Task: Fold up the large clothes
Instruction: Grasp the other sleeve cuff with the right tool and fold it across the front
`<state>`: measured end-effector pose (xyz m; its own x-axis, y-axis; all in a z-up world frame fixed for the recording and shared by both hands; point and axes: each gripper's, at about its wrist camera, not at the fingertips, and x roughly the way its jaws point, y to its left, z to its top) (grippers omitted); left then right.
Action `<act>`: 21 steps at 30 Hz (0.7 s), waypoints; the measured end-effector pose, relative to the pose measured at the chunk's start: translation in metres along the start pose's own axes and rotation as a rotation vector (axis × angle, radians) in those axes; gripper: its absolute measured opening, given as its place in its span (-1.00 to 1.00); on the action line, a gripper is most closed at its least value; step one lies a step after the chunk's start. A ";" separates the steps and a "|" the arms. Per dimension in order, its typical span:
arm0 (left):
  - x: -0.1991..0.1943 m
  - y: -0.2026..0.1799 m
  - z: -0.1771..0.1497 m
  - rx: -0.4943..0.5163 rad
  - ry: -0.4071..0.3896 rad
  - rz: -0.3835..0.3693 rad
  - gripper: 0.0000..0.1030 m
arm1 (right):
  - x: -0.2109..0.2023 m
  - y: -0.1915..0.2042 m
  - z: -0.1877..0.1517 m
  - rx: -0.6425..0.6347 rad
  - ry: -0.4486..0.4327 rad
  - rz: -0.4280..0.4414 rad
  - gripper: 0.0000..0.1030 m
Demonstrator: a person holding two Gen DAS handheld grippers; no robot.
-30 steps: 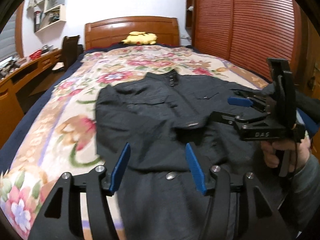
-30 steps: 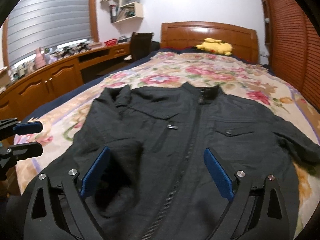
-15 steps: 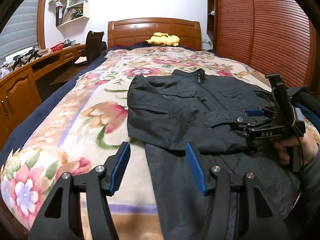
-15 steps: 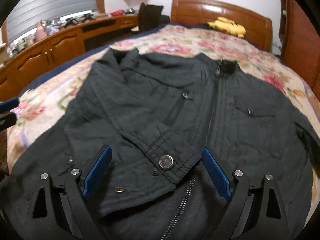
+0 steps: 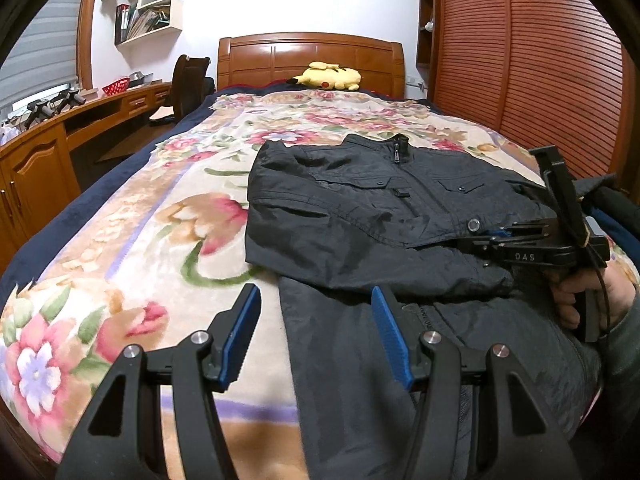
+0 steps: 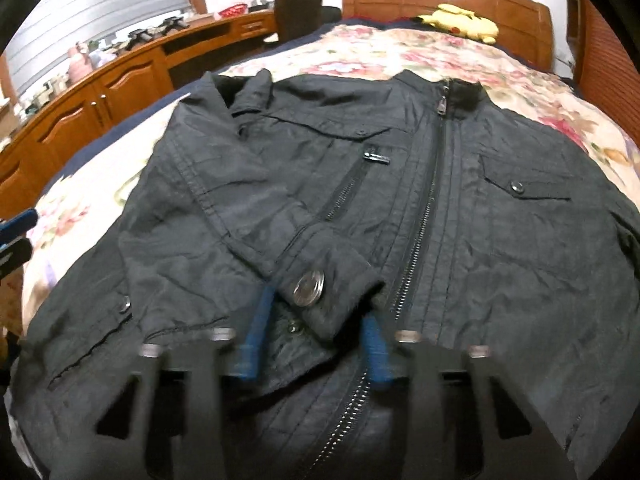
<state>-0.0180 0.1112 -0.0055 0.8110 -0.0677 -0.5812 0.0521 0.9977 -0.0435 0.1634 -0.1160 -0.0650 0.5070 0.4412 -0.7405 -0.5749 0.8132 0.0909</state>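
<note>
A black zip jacket [image 5: 360,208] lies face up on the floral bed cover [image 5: 160,220], collar toward the headboard. Its left sleeve is folded across the chest and ends in a cuff [image 6: 324,280] with a silver snap. My right gripper [image 6: 316,320] sits low over the jacket's middle, jaws closing, with a blue pad against each side of that cuff. The left wrist view shows the right gripper [image 5: 486,236] from the side, gripped by a person's hand [image 5: 576,300]. My left gripper [image 5: 316,292] stands open just above the jacket's lower left edge, with nothing held.
A yellow plush toy [image 5: 328,78] rests by the wooden headboard [image 5: 312,52]. A wooden desk [image 5: 40,152] and a dark chair [image 5: 190,80] run along the left of the bed. A slatted wooden wardrobe [image 5: 540,80] lines the right side.
My right gripper has sunk onto the folded sleeve and its jaws have narrowed from wide open to the cuff's sides. My left gripper has slid left, off the jacket's middle to its edge.
</note>
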 end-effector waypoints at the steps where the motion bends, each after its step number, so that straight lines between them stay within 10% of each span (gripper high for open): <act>1: 0.001 -0.002 0.000 0.002 -0.001 0.000 0.10 | -0.002 0.001 0.001 -0.004 -0.010 0.006 -0.65; 4: 0.003 -0.010 0.004 0.006 -0.004 -0.002 0.10 | -0.013 0.001 0.005 -0.008 -0.060 -0.014 -0.93; 21: 0.029 -0.069 0.043 0.022 -0.103 -0.039 0.10 | -0.113 -0.079 -0.007 0.121 -0.287 -0.184 -0.97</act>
<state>0.0275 0.0402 0.0158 0.8635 -0.1064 -0.4929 0.0963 0.9943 -0.0458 0.1471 -0.2333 0.0071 0.7643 0.3579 -0.5363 -0.3859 0.9203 0.0643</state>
